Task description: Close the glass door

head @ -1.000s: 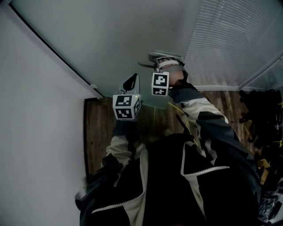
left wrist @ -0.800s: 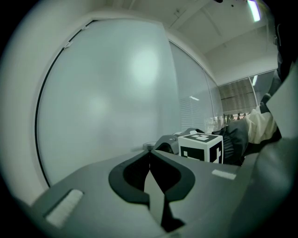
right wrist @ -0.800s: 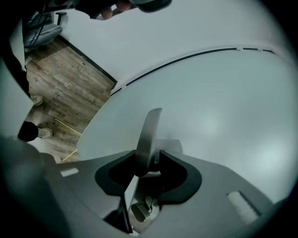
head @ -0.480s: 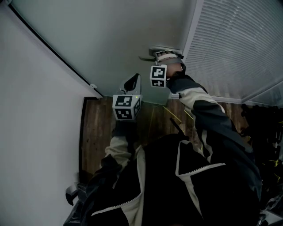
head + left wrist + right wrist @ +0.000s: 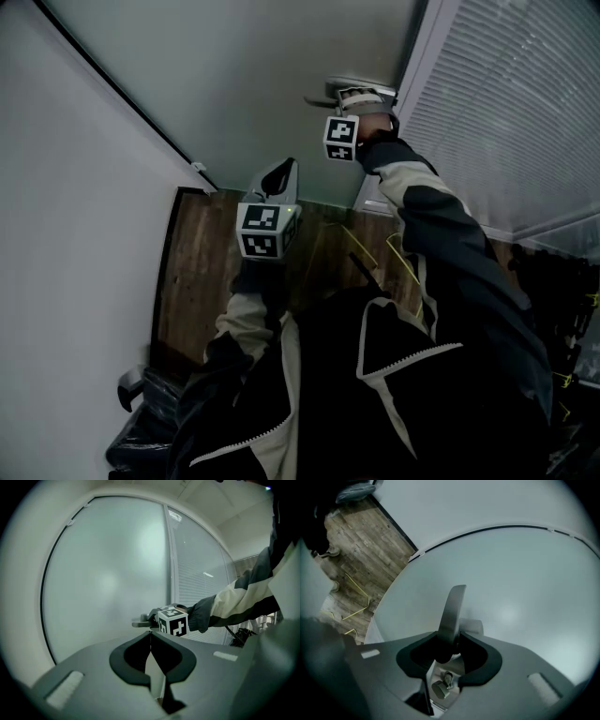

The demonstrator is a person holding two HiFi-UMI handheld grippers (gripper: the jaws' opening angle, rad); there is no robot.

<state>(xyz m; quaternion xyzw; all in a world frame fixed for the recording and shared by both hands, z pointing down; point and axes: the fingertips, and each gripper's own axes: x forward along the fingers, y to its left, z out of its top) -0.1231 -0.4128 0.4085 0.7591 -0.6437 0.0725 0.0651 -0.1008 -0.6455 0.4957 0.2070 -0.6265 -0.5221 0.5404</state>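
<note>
The frosted glass door fills the upper head view, its right edge beside the panel with blinds. Its metal lever handle sticks out to the left. My right gripper is at arm's length on that handle. In the right gripper view the lever runs between the jaws of the right gripper, which are closing with the pads against it. My left gripper hangs lower and short of the glass. In the left gripper view the left gripper is shut with nothing in it.
A white wall with a dark frame strip borders the door on the left. Wooden floor lies below, with yellow cables on it. Dark gear is piled at the right, and a dark bag at the lower left.
The right gripper has travelled with the handle up and to the right, and the door's edge has swung closer to the blinds panel. The left gripper has shifted only slightly.
</note>
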